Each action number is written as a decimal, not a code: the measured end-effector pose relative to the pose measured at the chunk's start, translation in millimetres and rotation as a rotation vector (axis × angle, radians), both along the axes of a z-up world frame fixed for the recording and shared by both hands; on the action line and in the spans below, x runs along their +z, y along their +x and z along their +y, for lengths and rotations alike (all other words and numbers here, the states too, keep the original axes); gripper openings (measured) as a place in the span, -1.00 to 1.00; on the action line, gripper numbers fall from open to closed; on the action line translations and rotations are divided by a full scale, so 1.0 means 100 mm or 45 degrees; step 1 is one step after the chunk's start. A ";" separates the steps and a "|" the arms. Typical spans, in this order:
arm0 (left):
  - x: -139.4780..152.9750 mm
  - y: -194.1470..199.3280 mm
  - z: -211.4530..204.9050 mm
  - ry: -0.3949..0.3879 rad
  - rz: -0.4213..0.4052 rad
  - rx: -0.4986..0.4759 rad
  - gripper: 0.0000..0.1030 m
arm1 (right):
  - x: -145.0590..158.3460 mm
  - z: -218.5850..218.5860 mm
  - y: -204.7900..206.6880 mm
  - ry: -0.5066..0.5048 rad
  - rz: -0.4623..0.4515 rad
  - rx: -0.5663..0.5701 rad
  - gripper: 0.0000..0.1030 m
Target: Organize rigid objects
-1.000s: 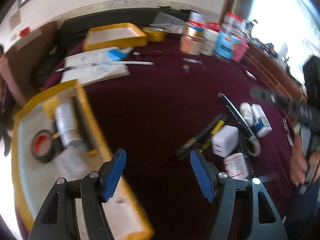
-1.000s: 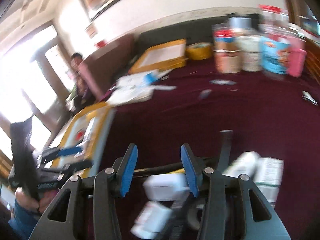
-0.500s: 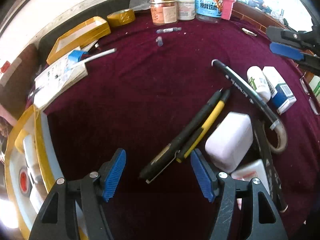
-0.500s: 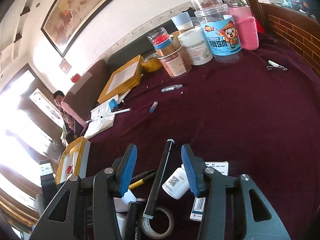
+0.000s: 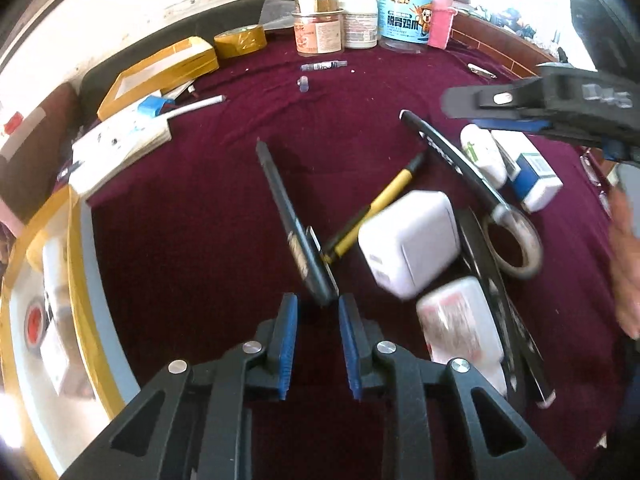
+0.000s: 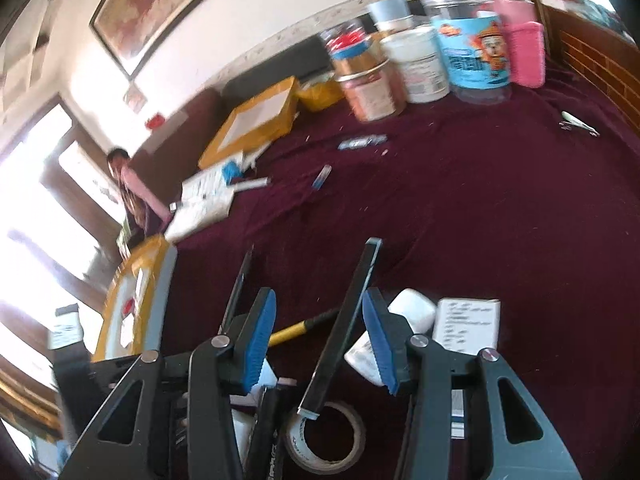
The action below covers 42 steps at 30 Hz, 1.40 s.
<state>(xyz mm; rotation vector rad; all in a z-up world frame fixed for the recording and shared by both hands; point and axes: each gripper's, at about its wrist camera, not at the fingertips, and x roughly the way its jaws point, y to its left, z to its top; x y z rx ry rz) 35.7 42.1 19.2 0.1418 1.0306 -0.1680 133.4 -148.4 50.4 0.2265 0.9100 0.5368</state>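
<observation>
Left claw (image 5: 316, 314) narrowed onto the near end of a black pen (image 5: 294, 224); the blue pads look to be pinching its tip, though the contact itself sits right at the pad ends and is hard to read. Pen angles up and away from the claw, far end raised over the maroon surface (image 5: 360, 120).

Right claw (image 6: 318, 336) spread apart, nothing gripped. A long black flat tool (image 6: 344, 328) runs between its blue pads without touching either one clearly; its near end rests on a tape ring (image 6: 326, 436).

Just right of the black pen: a yellow-and-black pen (image 5: 376, 208) lying flat, then a white charger block (image 5: 408, 240), motion-blurred. Beside that, a white bottle with red print (image 5: 460, 324). A small white bottle (image 5: 482, 154) and a blue-and-white box (image 5: 528, 168) lie side by side further right, near the right claw's arm.

Left edge of the left wrist view: a yellow-rimmed tray (image 5: 84, 280) holding a red-cored tape roll (image 5: 34, 318) and some pale items, blurred.

Far side of the surface: an open notebook (image 5: 120, 144) with a white pen on it, a yellow box lid (image 5: 160, 72), a roll of yellow tape (image 5: 240, 40), a cluster of jars (image 5: 356, 20). A seated person (image 6: 130, 188) shows at the left in the right wrist view.
</observation>
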 end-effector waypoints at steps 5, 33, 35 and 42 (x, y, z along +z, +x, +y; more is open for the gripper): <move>0.11 0.03 0.10 -0.090 -0.016 0.058 -0.54 | -0.11 0.20 0.08 -0.194 -0.008 -0.025 -0.38; -0.01 0.48 0.22 -0.098 0.000 0.250 -0.76 | -0.13 0.04 0.05 -0.289 -0.074 -0.079 -1.00; -0.01 0.37 0.23 -0.097 -0.009 0.245 -0.76 | -0.13 0.06 0.04 -0.267 -0.062 -0.065 -1.00; -0.01 0.31 0.18 -0.061 -0.042 0.227 -0.76 | -0.18 0.08 0.09 -0.324 -0.047 -0.079 -0.97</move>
